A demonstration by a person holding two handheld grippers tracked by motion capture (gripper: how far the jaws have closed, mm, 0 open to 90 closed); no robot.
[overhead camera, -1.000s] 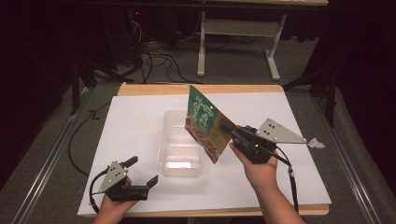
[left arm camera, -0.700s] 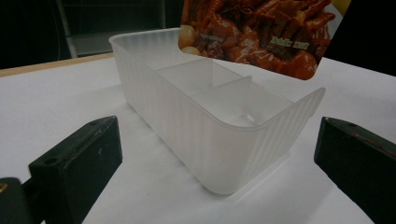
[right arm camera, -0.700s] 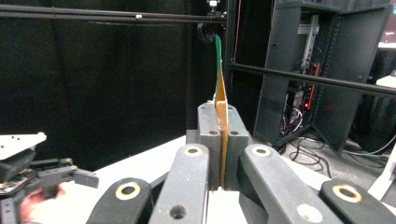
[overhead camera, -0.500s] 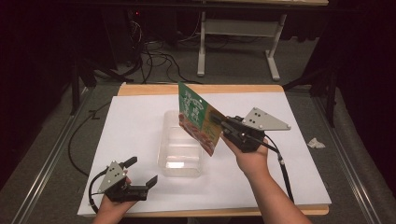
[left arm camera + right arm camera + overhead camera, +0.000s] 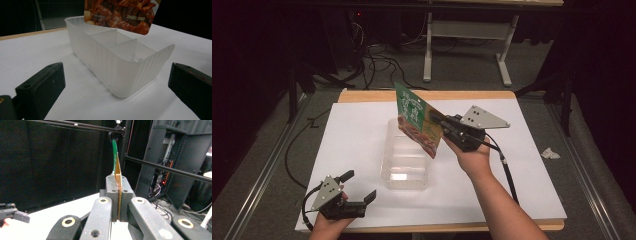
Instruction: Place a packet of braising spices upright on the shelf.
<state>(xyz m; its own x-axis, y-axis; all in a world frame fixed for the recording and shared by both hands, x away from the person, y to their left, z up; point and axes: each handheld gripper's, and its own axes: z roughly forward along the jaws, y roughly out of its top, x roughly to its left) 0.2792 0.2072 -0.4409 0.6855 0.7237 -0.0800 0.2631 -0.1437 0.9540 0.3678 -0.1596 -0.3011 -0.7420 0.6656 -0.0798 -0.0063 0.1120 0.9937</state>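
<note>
The food pouch (image 5: 419, 120), green at the top with a photo of a saucy dish and white lettering too blurred to read, hangs tilted in the air above the far end of the clear divided container (image 5: 406, 161), its lower edge over the rim. The right gripper (image 5: 438, 120) pinches it by one edge, jaws pressed flat on it. The left gripper (image 5: 360, 186) rests spread near the table's (image 5: 362, 125) front-left corner, aimed at the container.

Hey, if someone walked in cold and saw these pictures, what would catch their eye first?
Probably the bright green and orange food pouch, held up tilted above the clear bin in the middle of the white table. The right gripper is clamped on its edge. The left gripper rests open near the table's front edge, jaws toward the bin.
</note>
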